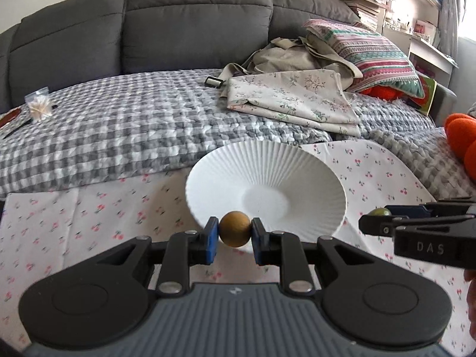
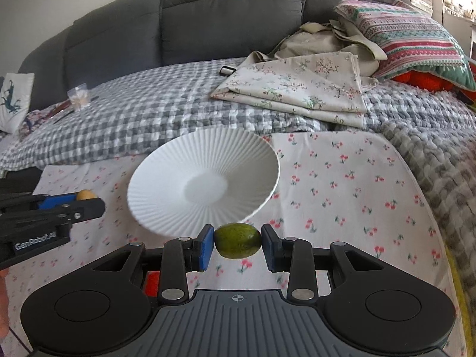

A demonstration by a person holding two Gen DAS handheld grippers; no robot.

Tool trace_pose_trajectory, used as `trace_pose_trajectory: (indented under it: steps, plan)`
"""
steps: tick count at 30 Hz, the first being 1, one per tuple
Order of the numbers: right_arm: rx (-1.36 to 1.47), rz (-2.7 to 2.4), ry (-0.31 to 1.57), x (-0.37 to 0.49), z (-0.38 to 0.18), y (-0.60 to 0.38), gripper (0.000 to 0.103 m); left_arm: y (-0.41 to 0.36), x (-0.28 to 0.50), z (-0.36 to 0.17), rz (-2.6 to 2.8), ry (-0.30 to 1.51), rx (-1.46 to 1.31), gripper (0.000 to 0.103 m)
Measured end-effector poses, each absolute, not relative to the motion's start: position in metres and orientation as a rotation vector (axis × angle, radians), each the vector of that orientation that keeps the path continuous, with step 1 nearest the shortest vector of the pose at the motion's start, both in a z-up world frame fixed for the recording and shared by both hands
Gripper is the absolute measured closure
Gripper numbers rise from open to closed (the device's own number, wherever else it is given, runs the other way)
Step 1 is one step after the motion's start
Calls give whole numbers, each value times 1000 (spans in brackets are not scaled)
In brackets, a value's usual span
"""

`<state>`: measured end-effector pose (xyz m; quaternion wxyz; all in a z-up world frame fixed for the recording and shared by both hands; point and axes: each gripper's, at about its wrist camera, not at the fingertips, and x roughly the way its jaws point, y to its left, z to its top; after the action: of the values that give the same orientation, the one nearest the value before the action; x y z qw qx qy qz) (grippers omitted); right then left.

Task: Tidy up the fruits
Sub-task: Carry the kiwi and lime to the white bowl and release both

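Nearest the lens in the left wrist view, the left gripper (image 1: 235,233) is clenched on a small round tan-brown fruit (image 1: 235,228), one blue pad against each side at the fruit's widest line. In the right wrist view, the right gripper (image 2: 237,242) grasps a green oval fruit (image 2: 237,240), probably a lime, across its long axis, a pad on each end. Both fruits hang clear of the cloth, in front of the near rim of the white ribbed bowl (image 1: 267,163), which holds nothing.

Handling, as a judgement: both fruits look light and firm, with smooth curved skins that can roll or squirt out of flat pads if squeezed off-centre. A hold across the middle, as shown, suits each; the lime's rind tolerates pressure, while the brown fruit's skin may bruise. Release is best made low over the bowl's flat centre, since the steep ribbed wall would send a dropped fruit rolling.

The bowl stands on a white cherry-print cloth (image 2: 342,178). Beyond lie a grey checked blanket (image 1: 119,125), folded floral fabric (image 1: 297,101), a striped pillow (image 2: 416,35) and a dark grey sofa (image 1: 178,23).
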<state>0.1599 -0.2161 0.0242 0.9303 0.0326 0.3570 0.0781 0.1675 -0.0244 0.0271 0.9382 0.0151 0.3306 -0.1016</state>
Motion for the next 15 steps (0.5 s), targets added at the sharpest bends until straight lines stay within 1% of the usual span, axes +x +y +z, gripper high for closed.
trace_pose_trajectory:
  steps: [10, 15]
  plan:
    - [25, 180, 708, 193, 12, -199, 70, -37, 202, 1, -225, 706, 37, 82]
    - [25, 183, 725, 206, 2, -196, 70, -40, 212, -12, -226, 728, 45, 82]
